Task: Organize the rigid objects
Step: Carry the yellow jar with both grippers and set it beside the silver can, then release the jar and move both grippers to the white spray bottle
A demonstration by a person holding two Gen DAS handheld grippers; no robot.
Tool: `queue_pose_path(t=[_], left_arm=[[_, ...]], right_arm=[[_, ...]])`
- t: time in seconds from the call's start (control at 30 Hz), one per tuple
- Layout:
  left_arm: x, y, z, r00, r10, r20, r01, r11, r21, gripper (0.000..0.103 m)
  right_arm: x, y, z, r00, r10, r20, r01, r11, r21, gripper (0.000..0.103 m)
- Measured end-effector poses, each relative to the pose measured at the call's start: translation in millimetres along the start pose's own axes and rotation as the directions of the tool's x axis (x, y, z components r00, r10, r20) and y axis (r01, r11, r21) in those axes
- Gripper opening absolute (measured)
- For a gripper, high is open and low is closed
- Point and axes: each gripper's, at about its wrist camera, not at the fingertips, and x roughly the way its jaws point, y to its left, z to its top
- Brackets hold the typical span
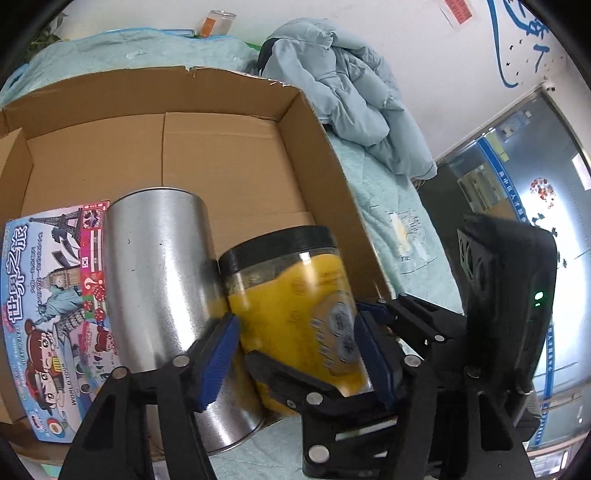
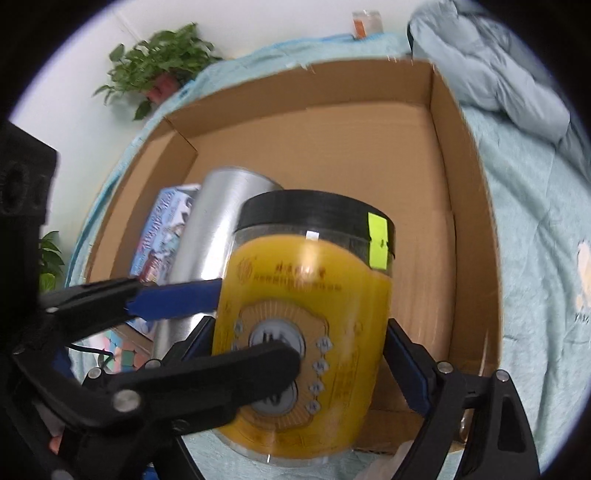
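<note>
A clear jar with a yellow label and black lid (image 1: 295, 302) is held over the front edge of an open cardboard box (image 1: 236, 155). My left gripper (image 1: 295, 343) has its blue pads on the jar's two sides. My right gripper (image 2: 299, 347) also clamps the same jar (image 2: 306, 314) from the sides. A silver metal can (image 1: 162, 280) lies in the box touching the jar, and it also shows in the right wrist view (image 2: 218, 229). A colourful board game box (image 1: 48, 302) lies left of the can.
The cardboard box (image 2: 465, 206) sits on a bed with a light blue quilt (image 2: 535, 295). A crumpled blue jacket (image 1: 354, 99) lies behind the box. A potted plant (image 2: 162, 70) and an orange-labelled bottle (image 1: 218, 22) stand at the back.
</note>
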Motion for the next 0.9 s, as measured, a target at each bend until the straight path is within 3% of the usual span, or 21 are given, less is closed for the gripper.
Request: queue_pose_path(t=[0.07, 0.23, 0.33, 0.43, 0.5, 0.53, 0.57, 0.6, 0.63, 0.67, 0.7, 0.8, 0.83, 0.9], left_arm=[[0.7, 1.5, 0.8, 1.000, -0.009, -0.004, 0.009, 1.000, -0.004, 0.062], [-3.8, 5.7, -1.8, 1.000, -0.024, -0.006, 0.024, 1.000, -0.010, 0.062], [-10.2, 4.9, -7.1, 1.000, -0.015, 0.011, 0.015, 1.000, 0.000, 0.062], [-28.2, -0.3, -20.2, 0.997, 0.026, 0.079, -0.030, 0.999, 0.044, 0.063], [-52.6, -7.5, -35.4, 0.981, 0.084, 0.177, -0.100, 0.992, 0.081, 0.070], [-67.1, -11.1, -44.3, 0.963, 0.122, 0.240, -0.148, 0.985, 0.093, 0.074], [-85.1, -14.9, -56.9, 0.932, 0.166, 0.322, -0.208, 0.973, 0.101, 0.086], [-102.7, -18.4, -71.8, 0.889, 0.210, 0.408, -0.273, 0.957, 0.102, 0.100], [-114.0, -20.0, -83.0, 0.855, 0.235, 0.463, -0.312, 0.945, 0.098, 0.102], [-128.2, -21.3, -99.7, 0.803, 0.266, 0.533, -0.365, 0.927, 0.088, 0.103], [-137.4, -21.4, -114.4, 0.767, 0.296, 0.569, -0.409, 0.909, 0.079, 0.103], [-151.3, -13.0, -148.7, 0.720, 0.365, 0.590, -0.475, 0.879, 0.036, 0.103], [-153.6, -8.4, -158.4, 0.715, 0.378, 0.589, -0.482, 0.876, 0.023, 0.103], [-156.7, -1.4, -176.7, 0.711, 0.394, 0.582, -0.492, 0.871, 0.011, 0.102]], right_arm=[[-0.9, -0.8, -3.9, 1.000, -0.018, -0.008, 0.018, 1.000, -0.003, 0.089], [-22.3, -3.4, -12.1, 0.998, 0.058, 0.020, -0.057, 0.998, -0.026, 0.089], [-23.9, 1.3, -15.9, 0.999, 0.034, 0.043, -0.032, 0.998, -0.046, 0.081], [-25.0, 4.0, -19.3, 0.996, -0.031, 0.086, 0.036, 0.998, -0.054, 0.073], [-32.1, 4.3, -25.3, 0.993, -0.007, 0.117, 0.012, 0.999, -0.044, 0.073], [-37.4, 5.9, -29.7, 0.992, 0.001, 0.127, 0.004, 0.999, -0.038, 0.073], [-52.3, 12.9, -41.7, 0.985, 0.006, 0.172, 0.002, 0.999, -0.043, 0.075], [-67.6, 18.7, -54.2, 0.973, 0.014, 0.229, 0.001, 0.998, -0.067, 0.083], [-78.8, 22.9, -64.7, 0.960, 0.018, 0.278, 0.006, 0.996, -0.084, 0.086], [-92.5, 27.5, -80.1, 0.940, 0.015, 0.341, 0.019, 0.995, -0.095, 0.087], [-105.9, 29.5, -98.8, 0.913, 0.006, 0.407, 0.035, 0.995, -0.091, 0.088], [-113.0, 23.5, -132.8, 0.871, -0.032, 0.490, 0.055, 0.998, -0.031, 0.100], [-108.1, 17.7, -144.4, 0.865, -0.063, 0.498, 0.067, 0.998, 0.009, 0.100], [-96.7, 10.8, -154.5, 0.873, -0.102, 0.477, 0.086, 0.995, 0.054, 0.100]])
